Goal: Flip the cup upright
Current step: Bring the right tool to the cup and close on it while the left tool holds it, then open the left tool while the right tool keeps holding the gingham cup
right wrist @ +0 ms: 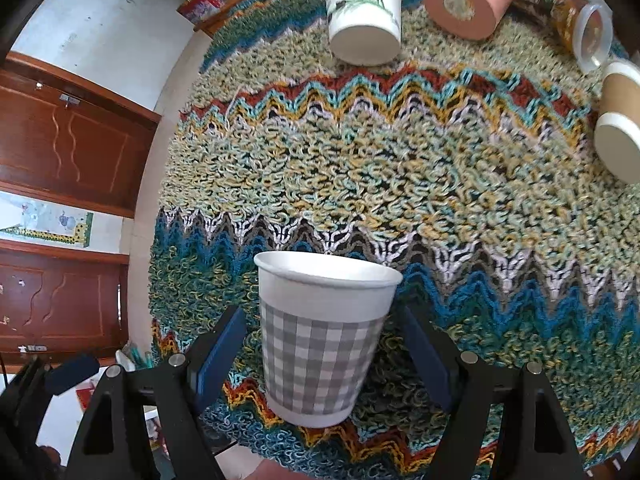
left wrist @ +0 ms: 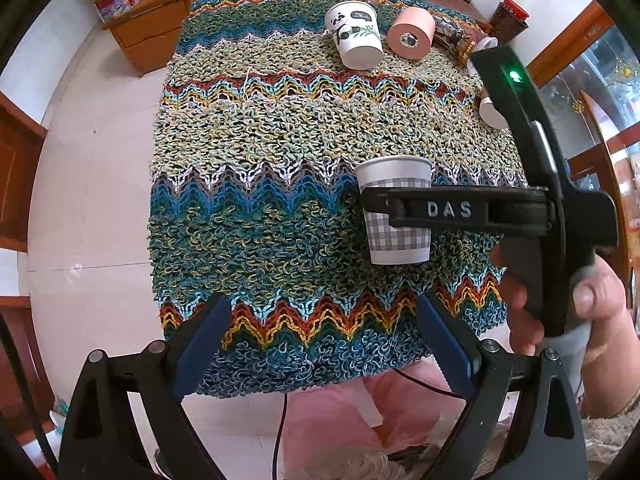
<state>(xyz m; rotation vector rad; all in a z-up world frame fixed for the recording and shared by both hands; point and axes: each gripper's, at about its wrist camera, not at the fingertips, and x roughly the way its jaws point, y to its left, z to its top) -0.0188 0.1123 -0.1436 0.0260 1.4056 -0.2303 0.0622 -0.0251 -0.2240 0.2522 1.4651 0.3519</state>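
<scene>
A grey-checked paper cup point(right wrist: 320, 340) stands upright, mouth up, on the woven zigzag mat point(right wrist: 400, 168). It sits between the fingers of my right gripper point(right wrist: 326, 356), which are spread open with a gap on each side of the cup. In the left wrist view the same cup point(left wrist: 396, 208) stands at the right of the mat, with the right gripper's black finger point(left wrist: 456, 210) across it. My left gripper point(left wrist: 324, 348) is open and empty over the mat's near edge.
At the mat's far side lie a panda-print cup point(left wrist: 354, 36) on its side, a pink tape roll point(left wrist: 412, 34) and a snack packet point(left wrist: 456, 38). Brown cups point(right wrist: 620, 120) lie at the right edge. A wooden cabinet point(left wrist: 156, 20) stands far left on the tiled floor.
</scene>
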